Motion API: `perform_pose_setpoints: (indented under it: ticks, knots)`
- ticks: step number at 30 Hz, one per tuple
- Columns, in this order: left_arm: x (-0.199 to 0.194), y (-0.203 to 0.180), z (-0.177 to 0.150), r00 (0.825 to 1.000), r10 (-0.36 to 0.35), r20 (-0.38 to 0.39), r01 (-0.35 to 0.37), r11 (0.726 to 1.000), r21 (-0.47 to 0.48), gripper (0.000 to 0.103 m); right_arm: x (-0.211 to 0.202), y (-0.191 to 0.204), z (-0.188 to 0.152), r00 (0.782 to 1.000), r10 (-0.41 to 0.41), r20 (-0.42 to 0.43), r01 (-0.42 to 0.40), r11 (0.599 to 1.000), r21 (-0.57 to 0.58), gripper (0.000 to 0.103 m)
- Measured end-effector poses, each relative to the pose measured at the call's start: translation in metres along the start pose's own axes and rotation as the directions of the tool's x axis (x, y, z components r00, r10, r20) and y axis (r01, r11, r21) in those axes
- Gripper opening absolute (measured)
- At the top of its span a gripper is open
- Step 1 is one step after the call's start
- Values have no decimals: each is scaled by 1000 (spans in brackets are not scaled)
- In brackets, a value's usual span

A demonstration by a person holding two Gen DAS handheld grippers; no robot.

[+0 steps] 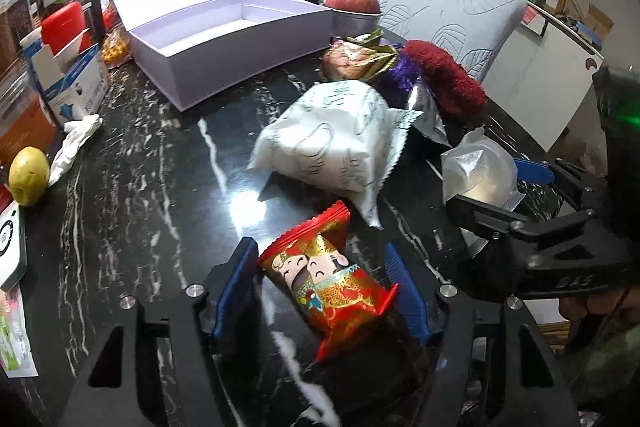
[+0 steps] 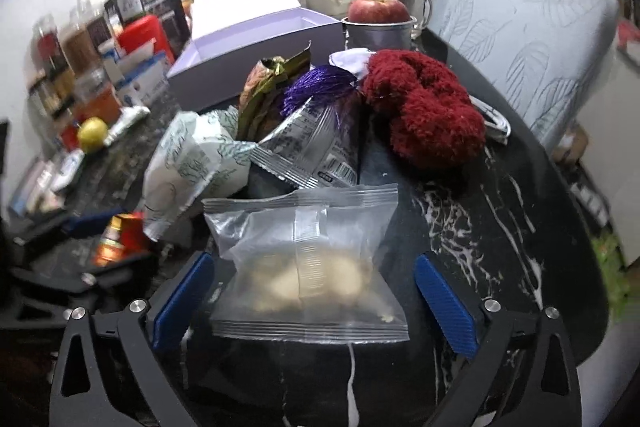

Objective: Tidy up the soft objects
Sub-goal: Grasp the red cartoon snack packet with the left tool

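A red snack packet [image 1: 332,287] lies on the black marble table [image 1: 152,187] between my left gripper's [image 1: 320,287] blue pads, which touch it on both sides. In the right wrist view a clear packet [image 2: 308,267] of pale pieces lies between the wide-apart pads of my right gripper [image 2: 314,303], with a gap on each side. Behind them are a white packet [image 1: 332,143], a silver packet [image 2: 316,143], a gold-wrapped bundle [image 1: 352,61] and a dark red fluffy item [image 2: 424,111]. An open lilac box [image 1: 248,63] stands at the back left.
An apple [image 1: 352,1] sits in a metal cup behind the pile. Jars, cartons and a yellow fruit [image 1: 28,183] crowd the left side. A pale leaf-patterned cushion [image 1: 440,3] stands at the back right, where the table edge runs.
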State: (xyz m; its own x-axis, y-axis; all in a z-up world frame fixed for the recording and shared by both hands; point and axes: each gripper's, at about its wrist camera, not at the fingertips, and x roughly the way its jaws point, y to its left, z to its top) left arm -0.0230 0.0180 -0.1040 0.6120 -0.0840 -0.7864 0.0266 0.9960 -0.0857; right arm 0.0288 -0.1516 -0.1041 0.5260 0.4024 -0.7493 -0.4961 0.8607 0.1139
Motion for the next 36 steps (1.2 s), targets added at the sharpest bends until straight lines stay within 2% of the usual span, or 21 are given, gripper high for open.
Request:
perform_pose_setpoints:
  ticks: [3, 4, 5, 7, 10, 11, 19, 36]
  knots:
    - [0, 8, -1, 1000, 17, 9, -17, 1000, -10, 65, 3, 7, -2, 998, -58, 4, 58, 998, -38, 101]
    - [-1, 11, -2, 1000, 23, 16, -23, 1000, -15, 64, 3, 8, -3, 997, -73, 6, 73, 996, -49, 95]
    - [-1, 12, -2, 999, 27, 17, -27, 999, -18, 63, 3, 12, -3, 995, -104, 12, 104, 992, -71, 82]
    - [-1, 15, -2, 999, 30, 20, -30, 999, -28, 60, 2, 11, -3, 995, -103, 16, 104, 992, -70, 75]
    - [-2, 18, -3, 999, 16, 28, -15, 999, -41, 37, 1, 12, -4, 994, -103, 21, 104, 991, -82, 69]
    - [-3, 18, -1, 999, 17, 30, -16, 999, -46, 37, 0, 13, -4, 995, -100, 24, 102, 991, -84, 67]
    - [-4, 16, -4, 999, -12, 52, 15, 999, -50, 36, -9, 14, -8, 998, -59, 29, 60, 997, -55, 62]
    - [-39, 17, 11, 989, 0, 150, 4, 999, -32, 35, -36, 19, -6, 996, -27, 82, 28, 999, -16, 62]
